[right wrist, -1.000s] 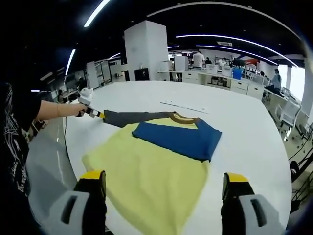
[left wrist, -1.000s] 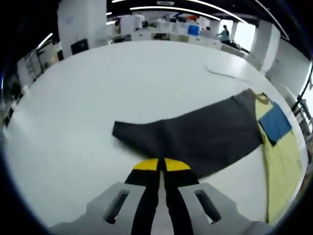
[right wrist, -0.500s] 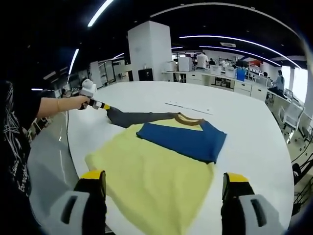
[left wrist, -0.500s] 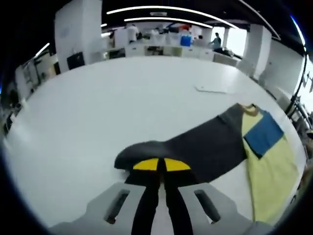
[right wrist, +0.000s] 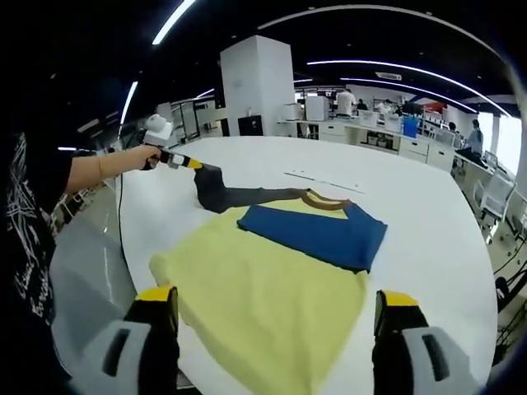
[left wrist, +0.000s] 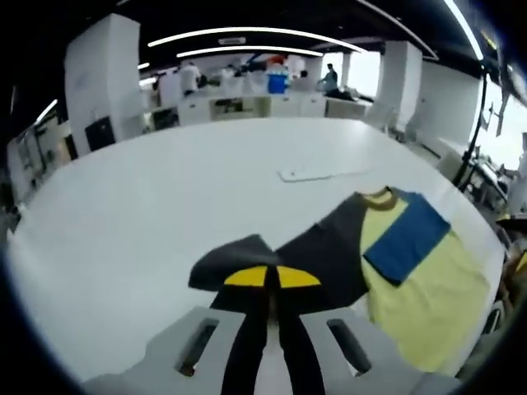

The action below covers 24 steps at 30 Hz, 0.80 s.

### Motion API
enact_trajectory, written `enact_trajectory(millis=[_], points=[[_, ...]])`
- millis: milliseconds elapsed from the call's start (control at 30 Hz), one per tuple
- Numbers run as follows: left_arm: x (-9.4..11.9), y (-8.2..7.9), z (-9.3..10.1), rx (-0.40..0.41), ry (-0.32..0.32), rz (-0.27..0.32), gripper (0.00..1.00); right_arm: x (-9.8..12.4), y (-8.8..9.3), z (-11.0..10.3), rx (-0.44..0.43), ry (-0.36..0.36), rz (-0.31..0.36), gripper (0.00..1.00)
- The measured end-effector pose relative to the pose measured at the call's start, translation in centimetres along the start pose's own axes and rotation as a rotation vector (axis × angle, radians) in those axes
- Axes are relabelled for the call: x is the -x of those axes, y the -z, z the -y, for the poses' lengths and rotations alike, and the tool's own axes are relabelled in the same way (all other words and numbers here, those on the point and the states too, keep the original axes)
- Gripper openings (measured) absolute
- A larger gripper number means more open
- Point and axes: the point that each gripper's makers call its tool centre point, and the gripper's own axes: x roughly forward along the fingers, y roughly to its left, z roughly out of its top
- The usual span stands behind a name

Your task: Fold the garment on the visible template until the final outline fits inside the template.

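1 yellow garment (right wrist: 272, 296) lies on the white table (right wrist: 412, 206), with 1 blue sleeve (right wrist: 317, 233) folded across it. The left gripper (left wrist: 272, 277), jaws closed, pinches the 1 dark grey sleeve (left wrist: 321, 247), lifted above the table. The right gripper (right wrist: 276, 304) hovers open near the garment's hem.

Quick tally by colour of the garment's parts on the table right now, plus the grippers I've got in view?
Yellow body: 1
Blue sleeve, folded across the body: 1
Dark grey sleeve, its end lifted: 1
Left gripper, shut on the dark grey sleeve: 1
Right gripper, open: 1
Total: 5
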Motion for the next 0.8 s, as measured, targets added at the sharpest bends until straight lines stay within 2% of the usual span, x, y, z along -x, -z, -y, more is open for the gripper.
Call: enact_trajectory(millis=[233, 500, 800], points=[[-0.4, -1.6, 2.8, -0.042, 0.054, 0.017, 0.00, -0.1, 0.0, -0.6, 0.032, -0.025, -0.001, 1.00], [-1.0, -3.6, 7.0, -0.071, 0.130, 0.046, 0.00, -0.2, -0.3, -1.0, 0.039, -0.051, 0.021, 1.00], [-2.1, -4.5, 11.8, -0.124, 0.207, 0.044, 0.00, 0.0, -0.3, -0.9, 0.042, -0.063, 0.032, 1.00]])
